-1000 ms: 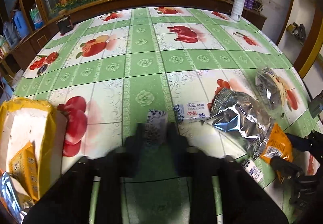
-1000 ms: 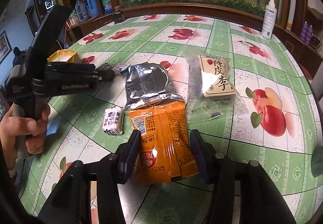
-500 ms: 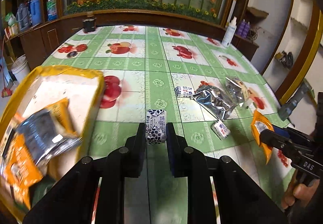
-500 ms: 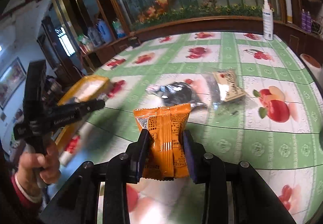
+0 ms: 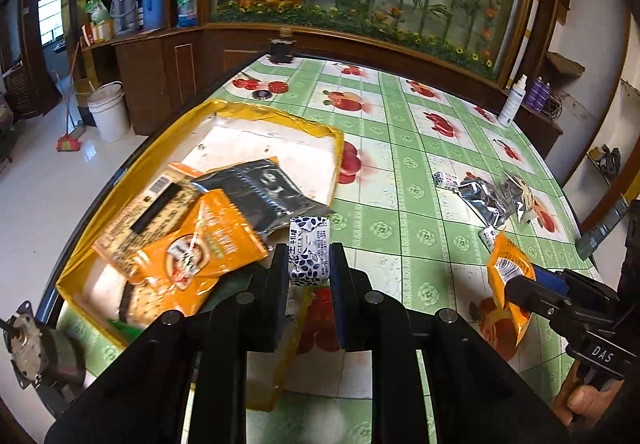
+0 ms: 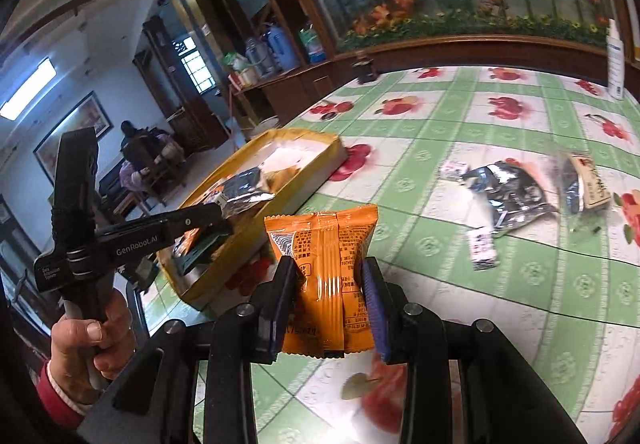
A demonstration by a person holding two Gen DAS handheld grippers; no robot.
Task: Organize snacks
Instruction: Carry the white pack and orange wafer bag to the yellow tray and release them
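My left gripper [image 5: 309, 262] is shut on a small blue-and-white wrapped candy [image 5: 309, 250] and holds it over the near edge of the yellow box [image 5: 280, 116], which holds orange and black snack packets [image 5: 192, 244]. My right gripper [image 6: 330, 284] is shut on an orange snack packet [image 6: 324, 244], held in the air right of the yellow box [image 6: 320, 136]. The left gripper also shows in the right wrist view [image 6: 216, 224], and the right gripper in the left wrist view [image 5: 516, 284]. A silver packet [image 6: 504, 192], a clear bag with a beige label [image 6: 584, 184] and two small candies [image 6: 482, 248] lie on the table.
The round table has a green and white fruit-print cloth [image 5: 400, 148]. A white spray bottle [image 5: 512, 100] stands at its far edge and a dark jar [image 5: 280, 48] at the back. A wooden cabinet with a flower mural runs behind. A white bucket [image 5: 108, 108] stands on the floor at left.
Both grippers have lifted their snacks off the table and swung left toward the yellow box. The left gripper with the candy now hangs over the box's edge.
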